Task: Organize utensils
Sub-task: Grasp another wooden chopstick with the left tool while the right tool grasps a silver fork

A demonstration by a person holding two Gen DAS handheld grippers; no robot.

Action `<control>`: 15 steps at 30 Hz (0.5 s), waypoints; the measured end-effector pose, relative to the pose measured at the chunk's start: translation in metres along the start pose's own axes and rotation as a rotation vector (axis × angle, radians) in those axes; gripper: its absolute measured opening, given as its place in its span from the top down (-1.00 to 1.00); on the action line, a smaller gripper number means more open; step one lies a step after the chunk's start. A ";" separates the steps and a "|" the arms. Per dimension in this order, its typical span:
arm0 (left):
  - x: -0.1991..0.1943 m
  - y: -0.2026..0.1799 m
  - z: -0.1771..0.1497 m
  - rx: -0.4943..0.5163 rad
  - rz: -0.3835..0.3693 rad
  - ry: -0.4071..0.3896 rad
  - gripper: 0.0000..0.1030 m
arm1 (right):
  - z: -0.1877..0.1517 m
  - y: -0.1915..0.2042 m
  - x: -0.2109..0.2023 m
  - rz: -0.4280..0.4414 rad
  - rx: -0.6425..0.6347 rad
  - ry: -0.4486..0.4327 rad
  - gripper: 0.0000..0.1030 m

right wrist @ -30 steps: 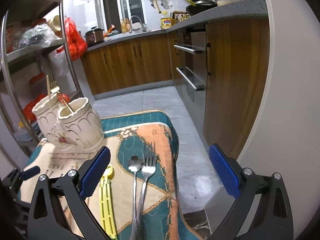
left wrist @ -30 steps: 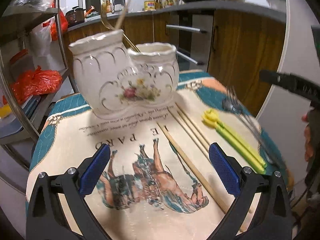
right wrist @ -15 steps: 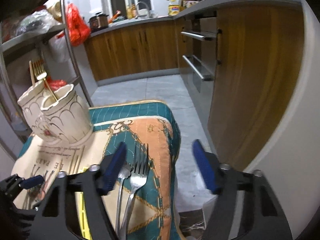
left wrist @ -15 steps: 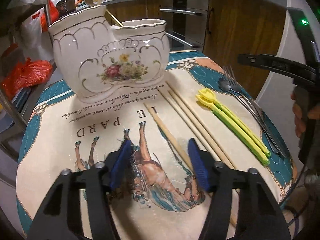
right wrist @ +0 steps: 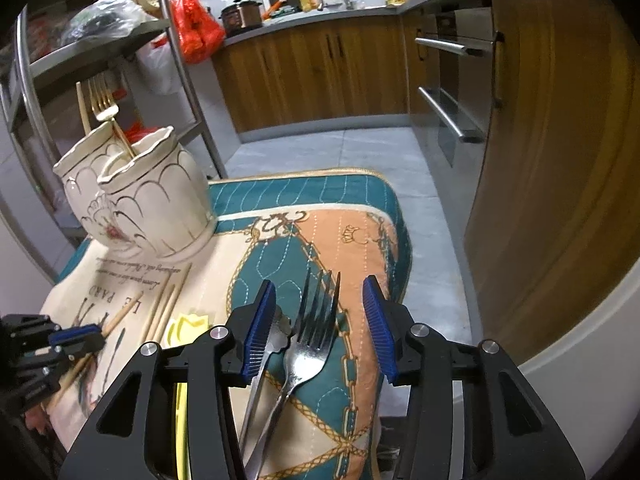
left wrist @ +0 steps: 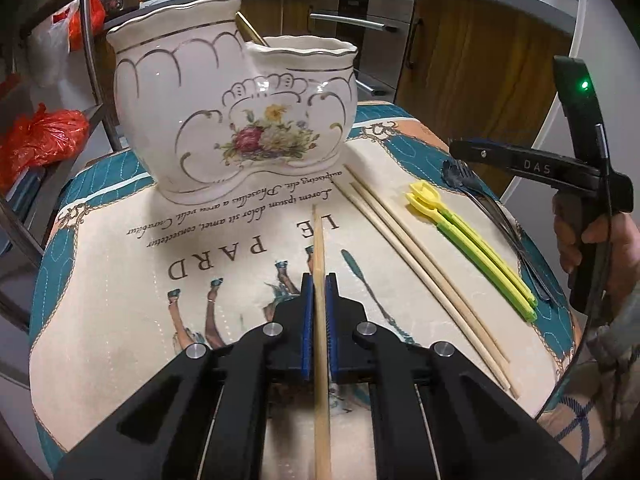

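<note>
**On the quilted mat: one chopstick clamped, forks straddled**

On the printed, stitched mat (left wrist: 120, 280) a glossy white ceramic holder (left wrist: 236, 120) is seen, double-lobed, scalloped, gold-trimmed, with a floral decal. A gold fork (right wrist: 104, 104) is stood inside it. A slim wooden chopstick (left wrist: 320, 280) is pinched between the ribbed blue pads of the left gripper (left wrist: 318, 292), pointed toward the holder. Two more wooden chopsticks (left wrist: 412, 256) are laid parallel just beside it, then yellow-green plastic utensils (left wrist: 472, 248). The right gripper (right wrist: 318, 320) is held low and partly open, with its pads either side of a shiny steel fork (right wrist: 316, 320) and spoon (right wrist: 276, 344) lying side by side near the mat edge.
</note>
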State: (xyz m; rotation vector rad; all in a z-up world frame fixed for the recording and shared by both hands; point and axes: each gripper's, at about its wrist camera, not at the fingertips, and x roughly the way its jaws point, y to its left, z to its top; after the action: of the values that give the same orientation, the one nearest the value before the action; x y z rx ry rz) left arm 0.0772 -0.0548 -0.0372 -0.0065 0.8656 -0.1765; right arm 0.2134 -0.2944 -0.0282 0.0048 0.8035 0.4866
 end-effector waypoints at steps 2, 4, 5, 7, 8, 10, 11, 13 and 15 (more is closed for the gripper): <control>0.002 0.001 0.001 0.003 -0.005 0.001 0.89 | -0.001 -0.003 0.004 0.016 0.012 0.014 0.14; 0.002 0.001 0.001 0.011 -0.009 -0.001 0.89 | -0.002 -0.006 0.007 0.035 0.032 0.022 0.33; 0.003 0.000 0.001 0.015 -0.010 -0.002 0.89 | -0.002 -0.006 0.007 0.029 0.034 0.022 0.50; 0.002 0.001 0.000 0.017 -0.011 -0.004 0.89 | -0.002 -0.006 0.006 0.038 0.037 0.023 0.59; 0.001 0.002 -0.001 0.018 -0.010 -0.006 0.89 | -0.001 -0.005 0.004 0.041 0.032 0.020 0.64; 0.001 0.001 -0.001 0.024 -0.006 -0.008 0.89 | -0.001 -0.002 0.001 0.036 0.017 0.006 0.67; 0.001 0.000 -0.001 0.026 -0.004 -0.009 0.89 | 0.000 0.000 -0.002 0.033 0.010 -0.003 0.78; 0.002 0.000 0.000 0.029 -0.003 -0.010 0.89 | 0.002 0.002 -0.009 0.027 0.000 -0.021 0.92; 0.002 -0.001 0.000 0.033 0.000 -0.012 0.89 | 0.004 0.007 -0.019 0.029 -0.020 -0.050 0.95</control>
State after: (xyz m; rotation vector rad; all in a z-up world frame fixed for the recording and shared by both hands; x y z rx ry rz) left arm 0.0785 -0.0559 -0.0390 0.0233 0.8504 -0.1903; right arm 0.2019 -0.2955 -0.0112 0.0099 0.7498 0.5205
